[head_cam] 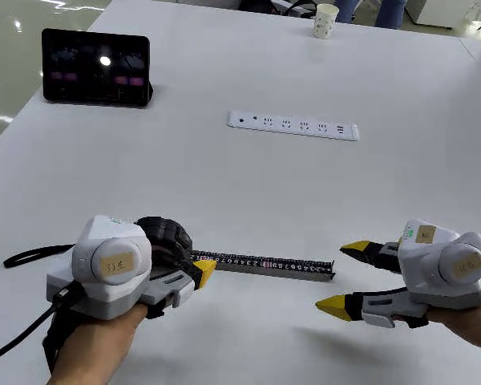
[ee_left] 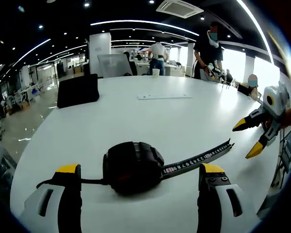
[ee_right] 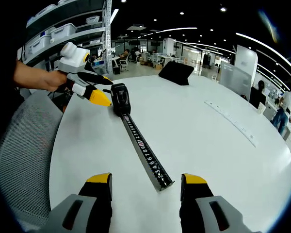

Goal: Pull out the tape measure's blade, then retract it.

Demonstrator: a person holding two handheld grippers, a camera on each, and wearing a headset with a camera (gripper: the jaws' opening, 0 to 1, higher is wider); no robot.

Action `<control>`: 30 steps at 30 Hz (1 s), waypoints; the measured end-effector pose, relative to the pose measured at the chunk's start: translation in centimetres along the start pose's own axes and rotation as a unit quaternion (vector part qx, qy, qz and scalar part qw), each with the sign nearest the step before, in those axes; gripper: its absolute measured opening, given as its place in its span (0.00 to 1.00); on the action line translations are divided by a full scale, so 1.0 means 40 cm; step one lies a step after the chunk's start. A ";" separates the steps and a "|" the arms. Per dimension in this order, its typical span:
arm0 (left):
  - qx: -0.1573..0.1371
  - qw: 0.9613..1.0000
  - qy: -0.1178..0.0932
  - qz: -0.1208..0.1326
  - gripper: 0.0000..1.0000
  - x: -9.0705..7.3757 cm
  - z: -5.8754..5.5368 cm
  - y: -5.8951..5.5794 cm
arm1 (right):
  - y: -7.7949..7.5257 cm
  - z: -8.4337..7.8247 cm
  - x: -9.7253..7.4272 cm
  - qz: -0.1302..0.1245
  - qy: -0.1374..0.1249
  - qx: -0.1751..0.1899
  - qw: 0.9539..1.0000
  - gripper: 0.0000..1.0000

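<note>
A black tape measure (head_cam: 167, 238) lies on a white workbench (head_cam: 224, 184) in front of the person, its ribbed, rounded case low on the person's left. The dark blade (head_cam: 264, 265) is drawn out flat along the tabletop, pale numerals with some red marks showing on its face. A black wrist strap (head_cam: 30, 255) trails from the case toward the table's left edge.

The left gripper (head_cam: 188, 258) has its yellow-tipped jaws spread wide to either side of the case. In the left gripper view a gap of bare table shows between the case and each jaw. The right gripper (head_cam: 345, 277) is also spread and grips nothing; in the right gripper view the blade's free end (ee_right: 165, 183) lies between the two jaw tips, nearer the right-hand one and clear of both.

The blade's long axis runs across the bench from left to right in the head view, with its hooked end pointing at the right gripper.

Farther back lie a white power strip (head_cam: 293, 125), a dark tablet (head_cam: 96, 68) propped on a stand, and a paper cup (head_cam: 325, 20).
</note>
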State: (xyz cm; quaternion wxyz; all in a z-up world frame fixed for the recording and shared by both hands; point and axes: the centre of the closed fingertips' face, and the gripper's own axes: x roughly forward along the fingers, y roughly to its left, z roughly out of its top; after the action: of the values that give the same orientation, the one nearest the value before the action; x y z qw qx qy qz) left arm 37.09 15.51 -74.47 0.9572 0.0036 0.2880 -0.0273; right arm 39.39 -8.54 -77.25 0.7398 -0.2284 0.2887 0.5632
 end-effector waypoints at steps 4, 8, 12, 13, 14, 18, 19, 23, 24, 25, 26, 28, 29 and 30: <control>0.002 1.000 0.004 0.011 0.97 0.009 -0.001 0.010 | -0.012 -0.009 0.013 0.011 0.010 -0.016 1.000 0.52; -0.004 1.000 0.005 0.013 0.95 0.018 0.000 0.013 | -0.011 -0.011 0.021 0.017 0.020 -0.031 0.999 0.48; -0.008 1.000 0.006 0.016 0.90 0.024 0.000 0.015 | -0.025 -0.015 0.026 0.024 0.025 -0.042 0.999 0.44; -0.007 1.000 0.006 0.016 0.89 0.026 0.000 0.015 | -0.027 -0.016 0.027 0.026 0.027 -0.045 0.998 0.43; -0.007 1.000 0.008 0.015 0.88 0.028 -0.001 0.013 | -0.028 -0.019 0.029 0.029 0.030 -0.050 0.998 0.42; -0.009 1.000 0.013 0.014 0.82 0.035 -0.007 0.010 | -0.022 -0.025 0.035 0.041 0.040 -0.066 0.996 0.38; -0.009 1.000 0.014 0.014 0.82 0.036 -0.008 0.010 | -0.022 -0.026 0.037 0.042 0.043 -0.074 0.995 0.38; -0.014 1.000 0.018 0.016 0.79 0.042 -0.013 0.013 | -0.028 -0.035 0.041 0.049 0.050 -0.082 0.994 0.34; -0.016 1.000 0.018 0.016 0.78 0.043 -0.014 0.014 | -0.030 -0.036 0.043 0.050 0.051 -0.085 0.994 0.32; -0.017 1.000 0.019 0.017 0.78 0.044 -0.015 0.015 | -0.032 -0.038 0.044 0.051 0.053 -0.085 0.994 0.31; -0.017 0.999 0.021 0.017 0.76 0.047 -0.018 0.017 | -0.033 -0.040 0.046 0.053 0.054 -0.087 0.993 0.30; -0.022 0.999 0.023 0.016 0.75 0.049 -0.020 0.017 | -0.037 -0.041 0.049 0.054 0.057 -0.091 0.993 0.28; -0.023 0.999 0.025 0.015 0.75 0.051 -0.022 0.016 | -0.039 -0.044 0.053 0.056 0.059 -0.093 0.992 0.27; -0.025 0.999 0.026 0.015 0.74 0.052 -0.023 0.016 | -0.039 -0.045 0.055 0.057 0.060 -0.093 0.992 0.27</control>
State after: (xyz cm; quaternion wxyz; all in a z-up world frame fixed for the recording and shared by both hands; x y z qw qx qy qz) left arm 38.35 16.04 -76.37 0.9495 -0.0149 0.3133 -0.0057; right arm 41.03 -8.61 -80.03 0.6632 -0.3125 0.2915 0.6145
